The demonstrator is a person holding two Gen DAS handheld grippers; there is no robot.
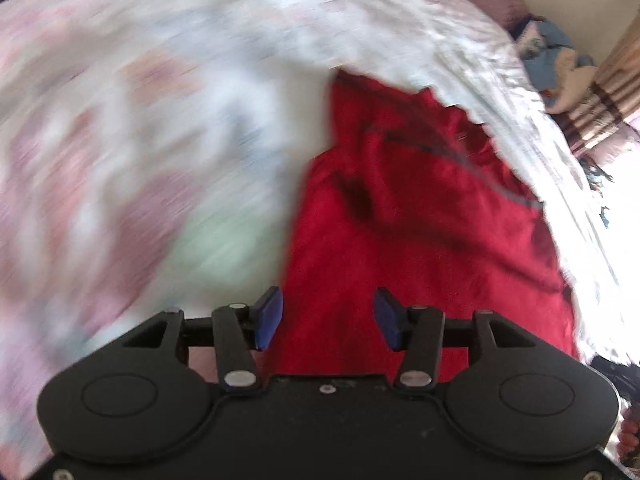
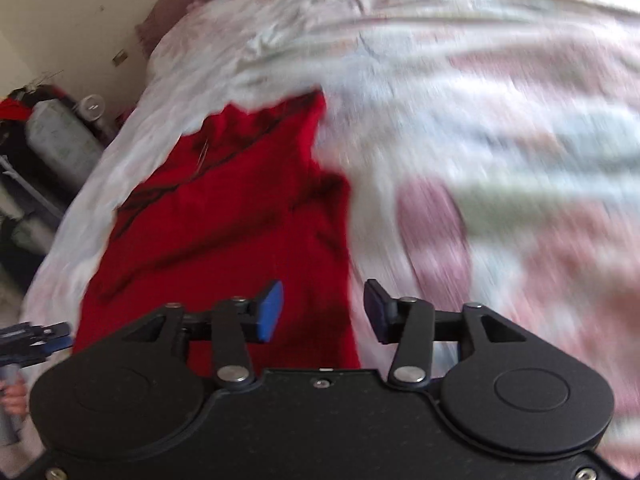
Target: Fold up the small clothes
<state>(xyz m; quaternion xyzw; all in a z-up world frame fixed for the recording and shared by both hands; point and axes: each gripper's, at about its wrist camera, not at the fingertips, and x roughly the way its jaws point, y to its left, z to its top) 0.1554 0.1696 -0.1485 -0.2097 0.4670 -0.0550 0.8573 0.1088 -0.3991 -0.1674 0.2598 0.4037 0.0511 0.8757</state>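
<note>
Red garment: the garment (image 1: 420, 216) lies spread on the bed (image 1: 140, 128), wrinkled, with dark seam lines running across its far part. It rests flat, so its edges are reachable from above.
Bed cover: pale floral cloth, heavily blurred in both views; it carries the garment and lies bare to either side of it.
Left tool: the left tool (image 1: 328, 318) hovers over the near part of the garment, jaws apart, nothing between the blue pads (image 1: 269, 318). Judged purpose: it is lined up near the garment's left edge, ready to pinch it.
Right tool: the right tool (image 2: 323, 310) hovers with jaws apart and empty. Its left pad sits over red cloth; its right pad sits over the bed cover, so it straddles the garment's right edge (image 2: 348, 240).
Task stage: judged as approach before a fold; neither tool grips cloth yet.
Edges: the left edge of the garment runs close to the left tool; the far edge borders rumpled white cover (image 1: 500, 92). The bed's side drops away to the right in the left wrist view.
Open room: wide bare cover lies beside the garment on the side away from the bed's side, giving space to swing a fold over.
Surroundings: blue and white cloth (image 1: 552, 52) and a striped curtain (image 1: 608, 92) lie beyond the bed; a grey cylinder (image 2: 60, 136) stands well apart at the bedside.
Risk: the wrinkles may let a pinch gather more than one layer.
</note>
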